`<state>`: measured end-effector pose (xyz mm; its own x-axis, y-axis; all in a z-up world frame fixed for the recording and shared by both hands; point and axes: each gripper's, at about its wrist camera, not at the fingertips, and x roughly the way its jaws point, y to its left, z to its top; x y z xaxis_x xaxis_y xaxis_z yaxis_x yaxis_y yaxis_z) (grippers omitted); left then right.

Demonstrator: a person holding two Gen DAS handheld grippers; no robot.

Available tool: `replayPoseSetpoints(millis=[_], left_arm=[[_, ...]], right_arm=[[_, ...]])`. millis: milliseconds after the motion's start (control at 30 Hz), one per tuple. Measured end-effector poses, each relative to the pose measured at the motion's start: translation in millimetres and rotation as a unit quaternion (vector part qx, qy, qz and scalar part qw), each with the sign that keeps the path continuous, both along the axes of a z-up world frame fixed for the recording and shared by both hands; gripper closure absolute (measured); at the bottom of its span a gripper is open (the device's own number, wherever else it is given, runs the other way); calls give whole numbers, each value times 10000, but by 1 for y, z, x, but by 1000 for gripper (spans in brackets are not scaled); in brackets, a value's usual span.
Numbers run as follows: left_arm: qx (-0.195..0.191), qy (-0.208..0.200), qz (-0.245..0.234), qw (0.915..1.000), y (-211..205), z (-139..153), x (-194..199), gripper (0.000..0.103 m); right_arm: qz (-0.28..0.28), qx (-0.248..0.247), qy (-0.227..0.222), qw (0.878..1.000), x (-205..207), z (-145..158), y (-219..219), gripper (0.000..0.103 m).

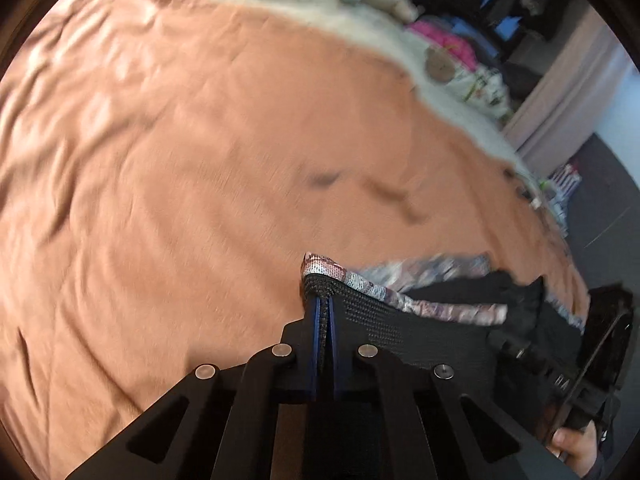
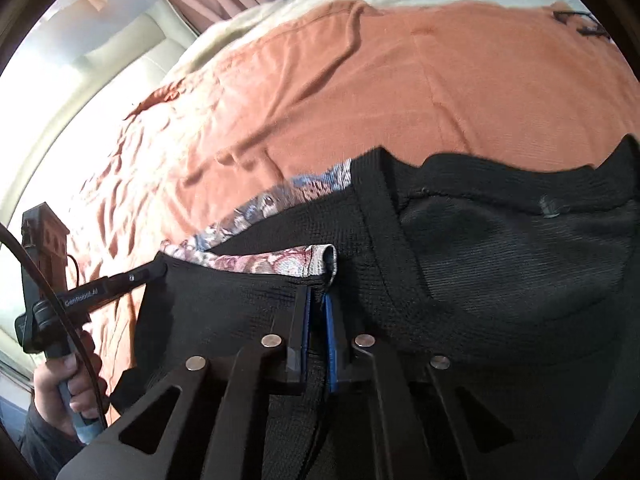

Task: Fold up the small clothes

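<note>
A black knit garment [image 2: 500,264] with a flowered band [image 2: 264,260] along its hem lies on the orange bedspread [image 2: 400,92]. My right gripper [image 2: 318,300] is shut on the hem, with black cloth and the end of the flowered band pinched between its blue pads. In the left wrist view my left gripper [image 1: 324,300] is shut on the other corner of the black garment [image 1: 400,320], where the flowered band [image 1: 440,308] folds over its tips. The left gripper [image 2: 156,270] also shows at the left of the right wrist view, held by a hand [image 2: 68,392].
The orange bedspread [image 1: 200,160] covers most of the bed, with a cream blanket [image 1: 360,20] along its far edge. Pink and pale clothes [image 1: 452,48] lie beyond it. A cream headboard [image 2: 132,40] and curtains stand at the left. The other hand's gripper body [image 1: 600,360] is at right.
</note>
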<state>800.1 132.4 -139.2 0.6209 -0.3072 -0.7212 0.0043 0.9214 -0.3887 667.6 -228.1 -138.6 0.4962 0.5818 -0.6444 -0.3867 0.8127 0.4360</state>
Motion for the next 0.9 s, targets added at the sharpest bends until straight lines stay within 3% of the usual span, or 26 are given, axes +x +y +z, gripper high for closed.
replayPoseSetpoints(millis=[100,200,367,433,900], left_arm=[[287,-275,-82,9992,-11,18,2,98],[306,49,-125,9994,-17,13,8,94],[328,344,-58,9989,-15,1,0,73],[320,441,-90,9985,-12,-4,-8,70],[247,797,-337,9959,4,-25,-79,69]], right_arm=[[40,7,-149,9999,-15,7,-2,101],[-42,-98,-122,9999,-25,7,-5,101],[-314,-150,47,9994,-36,0,-18,101],[-376,-184,98,9991,-41,-2,-23,101],[-861,-391,293,9951,-65,1,-43,100]])
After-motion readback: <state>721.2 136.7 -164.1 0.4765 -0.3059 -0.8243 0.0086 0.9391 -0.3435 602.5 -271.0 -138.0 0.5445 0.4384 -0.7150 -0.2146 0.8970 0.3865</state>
